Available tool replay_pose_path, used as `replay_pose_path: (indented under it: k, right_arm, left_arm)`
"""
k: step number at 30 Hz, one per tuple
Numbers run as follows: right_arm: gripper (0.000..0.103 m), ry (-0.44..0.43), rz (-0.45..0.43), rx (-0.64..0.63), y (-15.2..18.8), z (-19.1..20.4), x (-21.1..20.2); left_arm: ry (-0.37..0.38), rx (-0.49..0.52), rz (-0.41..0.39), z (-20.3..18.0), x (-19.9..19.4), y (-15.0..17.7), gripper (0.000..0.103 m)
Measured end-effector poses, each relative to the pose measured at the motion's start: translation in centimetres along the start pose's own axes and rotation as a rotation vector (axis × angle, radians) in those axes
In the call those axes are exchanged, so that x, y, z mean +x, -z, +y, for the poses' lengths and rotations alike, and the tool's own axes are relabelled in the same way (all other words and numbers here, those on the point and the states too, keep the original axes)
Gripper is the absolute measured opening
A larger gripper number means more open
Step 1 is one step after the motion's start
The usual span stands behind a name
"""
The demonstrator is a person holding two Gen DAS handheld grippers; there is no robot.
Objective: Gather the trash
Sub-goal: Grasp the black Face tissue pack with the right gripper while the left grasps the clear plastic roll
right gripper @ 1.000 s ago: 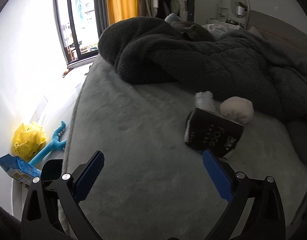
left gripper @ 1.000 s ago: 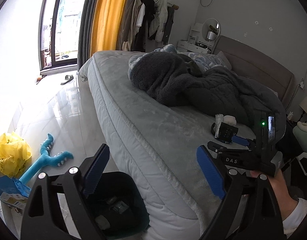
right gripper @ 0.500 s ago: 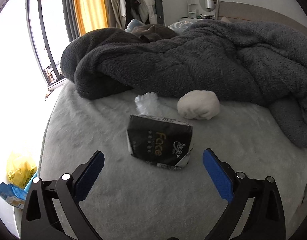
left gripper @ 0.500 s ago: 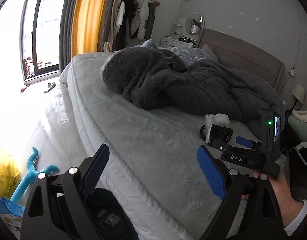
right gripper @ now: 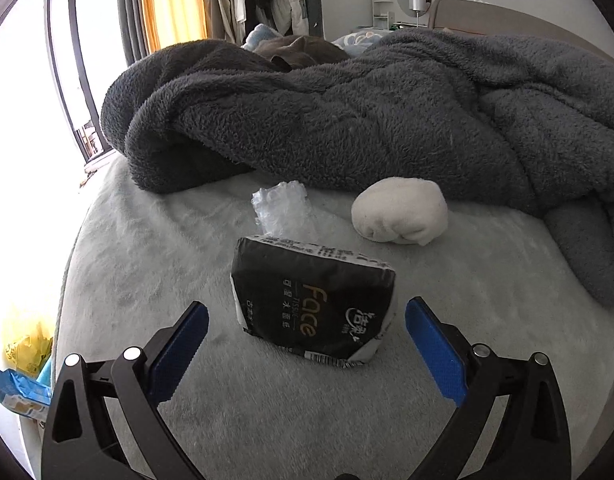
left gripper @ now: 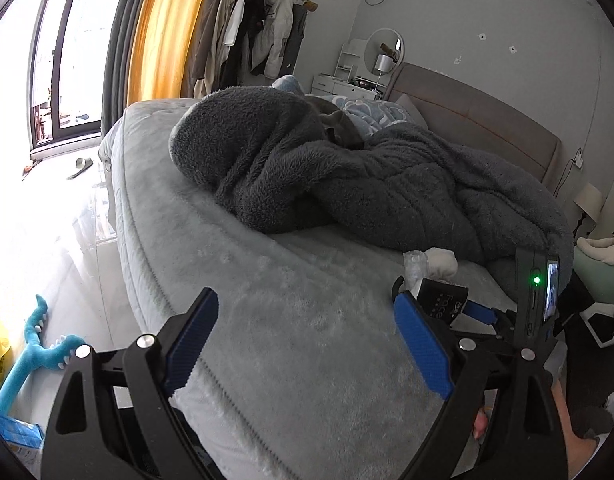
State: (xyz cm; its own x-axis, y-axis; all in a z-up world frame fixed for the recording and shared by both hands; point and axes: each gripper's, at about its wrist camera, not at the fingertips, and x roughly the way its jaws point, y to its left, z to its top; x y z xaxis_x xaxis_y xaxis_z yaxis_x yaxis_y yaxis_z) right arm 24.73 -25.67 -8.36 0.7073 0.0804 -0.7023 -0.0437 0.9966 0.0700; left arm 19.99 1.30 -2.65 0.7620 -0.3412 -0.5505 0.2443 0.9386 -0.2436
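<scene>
A black tissue pack (right gripper: 313, 306) marked "Face" lies on the grey bed (right gripper: 187, 248). Crumpled clear plastic (right gripper: 281, 210) lies just behind it, and a white rolled bundle (right gripper: 401, 216) lies to its right. My right gripper (right gripper: 307, 344) is open, its blue pads on either side of the pack and just short of it. In the left wrist view my left gripper (left gripper: 307, 340) is open and empty above the bed's edge. The pack (left gripper: 443, 300), the plastic (left gripper: 413, 264) and the right gripper (left gripper: 479, 312) show at its right.
A dark grey fleece blanket (right gripper: 367, 112) is heaped across the bed behind the trash. On the floor at left lie a blue toy (left gripper: 31, 356), a yellow bag (right gripper: 25, 346) and a blue packet (right gripper: 19, 390). A headboard (left gripper: 475, 120) and coat rack (left gripper: 259, 40) stand beyond.
Both grippers have moved forward over the bed. The right one has closed in on the tissue pack, which now sits centred between its open fingers. The bin has left the left view.
</scene>
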Motion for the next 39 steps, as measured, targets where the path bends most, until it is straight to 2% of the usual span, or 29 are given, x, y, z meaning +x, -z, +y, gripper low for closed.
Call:
replay_pose_path:
  k: [6,7,9,12,18,28,39]
  right_arm:
    - [0.097,-0.012,0.029,0.011,0.0,-0.3,0.6]
    - [0.095,-0.014,0.034,0.014,0.1,-0.3,0.7]
    - [0.076,-0.018,0.052,0.02,0.1,-0.4,1.2]
    - [0.07,-0.035,0.063,0.013,0.1,-0.4,1.6]
    - [0.069,-0.081,0.042,-0.021,0.2,-0.8,0.5]
    - [0.069,-0.145,0.034,0.006,0.1,-4.6,-0.7]
    - [0.069,-0.183,0.038,0.015,0.7,-7.8,-1.3]
  left_arm:
    - [0.016,-0.007,0.014,-1.0,2.3,-0.5,0.091]
    - [0.019,-0.003,0.016,-1.3,2.6,-0.6,0.091]
    - [0.028,0.002,0.02,-1.9,3.2,-0.7,0.091]
    - [0.038,0.003,0.024,-2.9,4.1,-0.8,0.091]
    - [0.057,0.02,0.03,-4.7,5.7,-1.0,0.091]
    - [0.08,0.009,0.059,-6.9,8.3,-1.1,0.091]
    - [0.126,-0.024,0.115,-8.4,11.7,-0.7,0.082]
